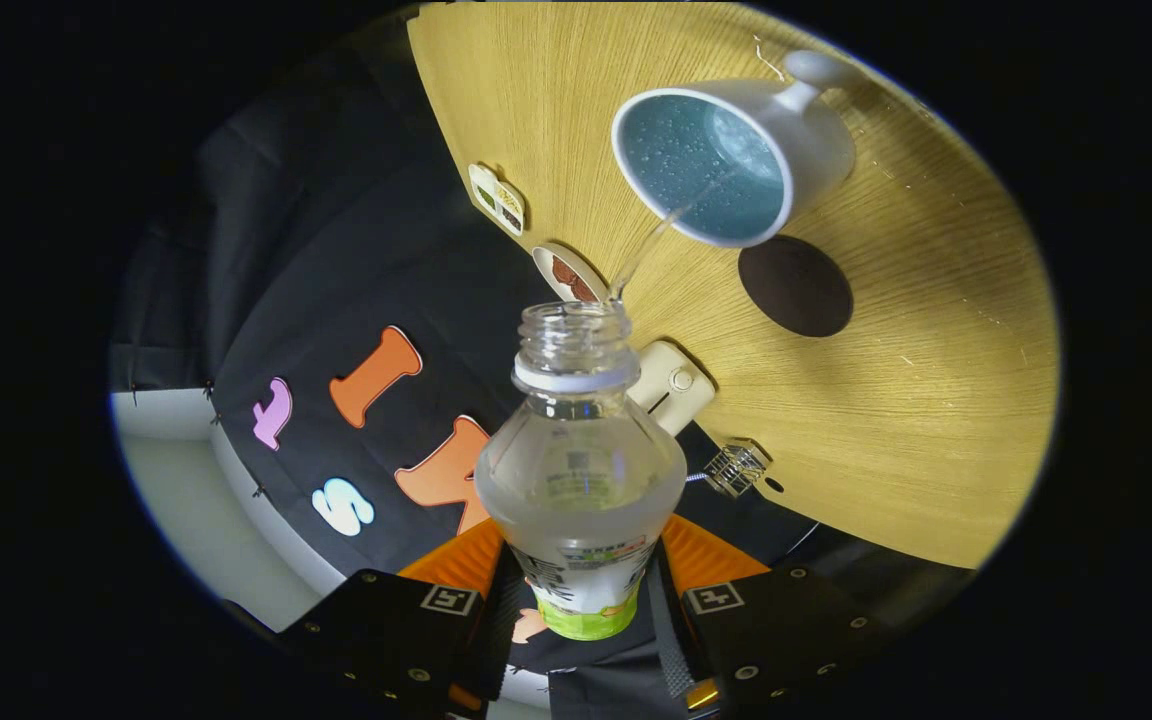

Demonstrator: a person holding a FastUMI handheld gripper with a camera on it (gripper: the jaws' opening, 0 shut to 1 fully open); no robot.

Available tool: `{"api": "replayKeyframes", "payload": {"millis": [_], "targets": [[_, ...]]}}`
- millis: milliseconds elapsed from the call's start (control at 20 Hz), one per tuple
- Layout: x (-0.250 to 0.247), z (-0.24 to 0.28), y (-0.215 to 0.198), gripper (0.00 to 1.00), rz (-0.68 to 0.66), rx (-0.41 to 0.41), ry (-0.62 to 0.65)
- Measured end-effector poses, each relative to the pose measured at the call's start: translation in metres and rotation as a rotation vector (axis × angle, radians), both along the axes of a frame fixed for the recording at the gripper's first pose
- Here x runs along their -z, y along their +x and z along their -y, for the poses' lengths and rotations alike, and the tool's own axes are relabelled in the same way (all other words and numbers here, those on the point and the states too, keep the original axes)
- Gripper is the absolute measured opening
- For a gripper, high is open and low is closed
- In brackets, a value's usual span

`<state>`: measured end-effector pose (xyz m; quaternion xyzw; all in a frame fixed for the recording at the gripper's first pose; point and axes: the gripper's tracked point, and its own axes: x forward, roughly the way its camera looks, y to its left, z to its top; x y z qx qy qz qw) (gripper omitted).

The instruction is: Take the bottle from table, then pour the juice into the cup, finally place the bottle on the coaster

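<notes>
**Mid-pour: bottle tipped, stream landing in the cup**

I have the bottle clamped between both fingers of the gripper – the pads press on its lower body at the label band, one on each side, and the neck points away from me toward twelve o'clock. The cap is off. A thin clear stream leaves the mouth and arcs toward one o'clock into the white cup, which stands on the wooden table with its handle on the far side. The cup's blue inside already holds liquid with bubbles on it.

The dark round coaster lies just beside the cup, on the side nearer the fingers, at about two o'clock from the bottle mouth. It is bare and ready for the last step.

On handling – the bottle is thin clear plastic, so I judge it light and getting lighter as it empties, and soft enough to dent if I squeeze harder. The wall looks wet or misted, so it may be slippery; the label band gives the better hold, and I would stay there. How much juice is left I cannot tell for sure, since the distortion makes the level hard to read.

Next I judge the move to be righting the bottle slowly, to avoid drips on the table.
</notes>
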<state>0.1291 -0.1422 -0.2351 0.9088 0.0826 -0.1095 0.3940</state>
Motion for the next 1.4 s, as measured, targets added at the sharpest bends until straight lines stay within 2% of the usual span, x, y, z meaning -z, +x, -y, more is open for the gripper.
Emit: {"api": "replayKeyframes", "payload": {"millis": [650, 1150, 1400], "targets": [[-0.006, 0.006, 0.002, 0.61, -0.014, 0.026, 0.054], [-0.013, 0.002, 0.004, 0.61, -0.02, 0.015, 0.083], [-0.007, 0.0, 0.001, 0.61, -0.036, 0.003, 0.055]]}}
